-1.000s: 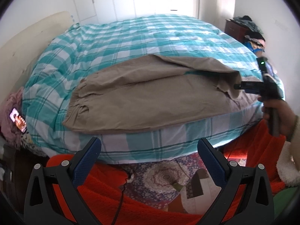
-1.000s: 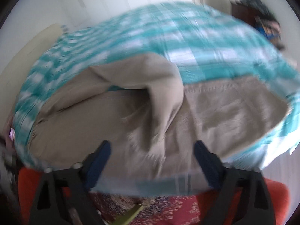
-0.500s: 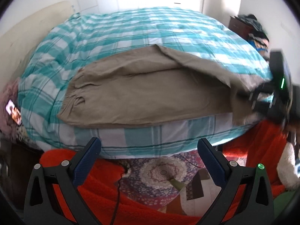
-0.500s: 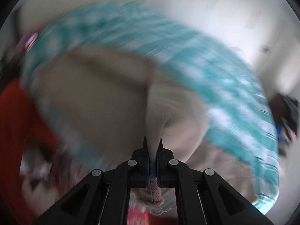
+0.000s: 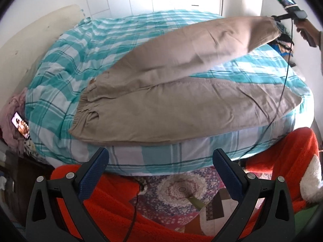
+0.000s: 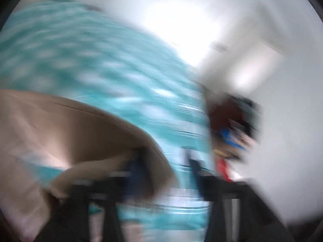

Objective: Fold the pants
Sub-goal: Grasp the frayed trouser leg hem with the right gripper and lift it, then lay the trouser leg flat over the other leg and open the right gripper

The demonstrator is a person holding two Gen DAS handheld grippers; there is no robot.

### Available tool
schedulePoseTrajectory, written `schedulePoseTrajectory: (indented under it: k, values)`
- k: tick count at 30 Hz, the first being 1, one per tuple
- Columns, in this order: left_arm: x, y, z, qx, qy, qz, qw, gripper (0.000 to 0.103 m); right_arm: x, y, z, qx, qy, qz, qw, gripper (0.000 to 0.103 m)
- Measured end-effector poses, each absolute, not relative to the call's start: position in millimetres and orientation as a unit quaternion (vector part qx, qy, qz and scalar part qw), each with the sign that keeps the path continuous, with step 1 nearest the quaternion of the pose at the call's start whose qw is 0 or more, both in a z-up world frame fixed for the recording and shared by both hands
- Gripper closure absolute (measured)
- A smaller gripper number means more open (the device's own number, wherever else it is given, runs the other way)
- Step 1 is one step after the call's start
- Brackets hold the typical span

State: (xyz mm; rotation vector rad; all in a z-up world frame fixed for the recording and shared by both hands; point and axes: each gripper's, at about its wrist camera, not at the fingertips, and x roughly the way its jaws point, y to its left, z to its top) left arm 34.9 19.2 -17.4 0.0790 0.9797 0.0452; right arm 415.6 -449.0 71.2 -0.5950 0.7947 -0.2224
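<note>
Tan pants (image 5: 161, 100) lie on a teal checked bed (image 5: 80, 50), waistband to the left. One leg lies flat along the near edge. The other leg (image 5: 201, 44) is lifted and stretched toward the upper right, its hem at my right gripper (image 5: 275, 19). My left gripper (image 5: 160, 167) is open and empty, held back below the bed's near edge. The right wrist view is heavily blurred; tan cloth (image 6: 70, 131) sits at the left of that gripper (image 6: 165, 173), whose fingers appear apart.
A red blanket (image 5: 101, 211) and a patterned rug (image 5: 181, 191) lie on the floor below. A phone (image 5: 20, 125) glows at the bed's left side. A dark dresser with clothes (image 5: 286, 40) stands at the right wall. A cable (image 5: 282, 80) hangs across the pants.
The right gripper closed on one pant leg's hem and swung it up and out to the far right, unfolding that leg. Now its fingers look spread. The left gripper stayed open.
</note>
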Motion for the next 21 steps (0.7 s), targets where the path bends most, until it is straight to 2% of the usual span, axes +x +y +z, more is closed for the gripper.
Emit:
schedulePoseTrajectory:
  k: [3, 6, 7, 9, 11, 16, 21]
  values:
    - [37, 21, -26, 0.039, 0.483, 0.026, 0.875, 0.001, 424, -503, 74, -0.185, 0.386, -0.126, 0.895, 0.033]
    - [47, 19, -35, 0.033, 0.502, 0.018, 0.864, 0.001, 404, -524, 14, -0.064, 0.434, -0.082, 0.895, 0.033]
    - [49, 16, -36, 0.034, 0.506, 0.012, 0.862, 0.001, 395, -522, -17, -0.038, 0.458, -0.059, 0.886, 0.035]
    - [54, 8, -37, 0.044, 0.508, 0.001, 0.86, 0.001, 384, -510, -70, 0.009, 0.496, -0.01, 0.868, 0.048]
    - [57, -1, -38, 0.059, 0.509, -0.005, 0.859, 0.001, 378, -494, -119, 0.087, 0.529, 0.05, 0.843, 0.052]
    - [63, -8, -43, 0.082, 0.518, 0.004, 0.851, 0.001, 401, -460, -189, 0.268, 0.506, 0.12, 0.811, 0.052]
    - [73, 8, -50, 0.074, 0.535, 0.04, 0.841, 0.001, 461, -465, -226, 0.37, 0.473, 0.076, 0.796, 0.052]
